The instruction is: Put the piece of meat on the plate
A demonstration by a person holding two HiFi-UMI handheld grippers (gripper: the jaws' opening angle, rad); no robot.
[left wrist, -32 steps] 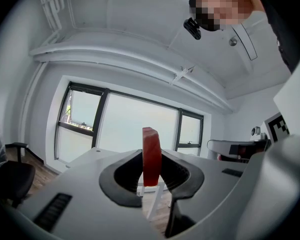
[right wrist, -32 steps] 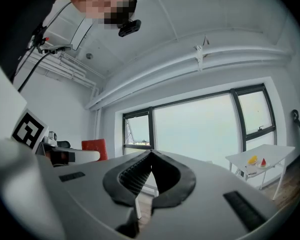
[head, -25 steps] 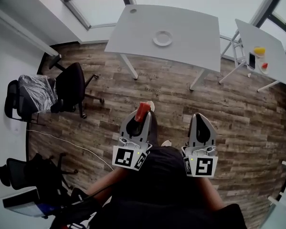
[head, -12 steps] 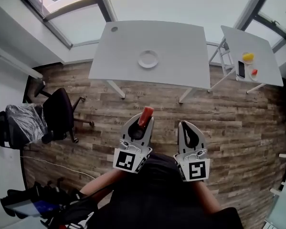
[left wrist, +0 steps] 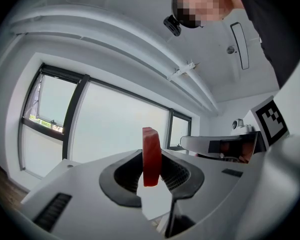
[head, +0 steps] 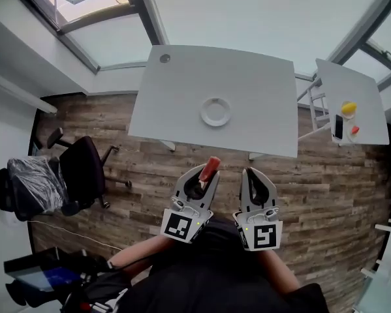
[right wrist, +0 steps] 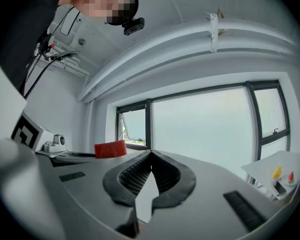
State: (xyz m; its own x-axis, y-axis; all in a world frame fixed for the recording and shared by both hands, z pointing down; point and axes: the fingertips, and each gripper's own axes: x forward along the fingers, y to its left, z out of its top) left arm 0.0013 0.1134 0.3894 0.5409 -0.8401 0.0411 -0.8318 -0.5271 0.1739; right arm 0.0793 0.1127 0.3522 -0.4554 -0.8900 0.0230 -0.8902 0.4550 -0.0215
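Observation:
My left gripper (head: 206, 171) is shut on a red piece of meat (head: 209, 167), which sticks out past the jaw tips. In the left gripper view the meat (left wrist: 151, 156) stands upright, pinched between the two pads. My right gripper (head: 253, 175) is beside it on the right, shut with nothing in it (right wrist: 150, 170); in the right gripper view the meat (right wrist: 110, 148) shows off to the left. A white plate (head: 215, 111) sits near the middle of a white table (head: 182, 103) ahead of both grippers. Both grippers are over the wooden floor, short of the table's near edge.
A second white table (head: 368, 116) at the right carries a yellow thing (head: 348, 108), a phone (head: 339, 127) and a small red thing (head: 355, 130). Black office chairs (head: 78, 175) stand at the left on the wooden floor (head: 332, 194). Windows run behind the tables.
Both grippers have moved forward toward the table with the plate, which now looks larger and nearer. The meat stays in the left gripper.

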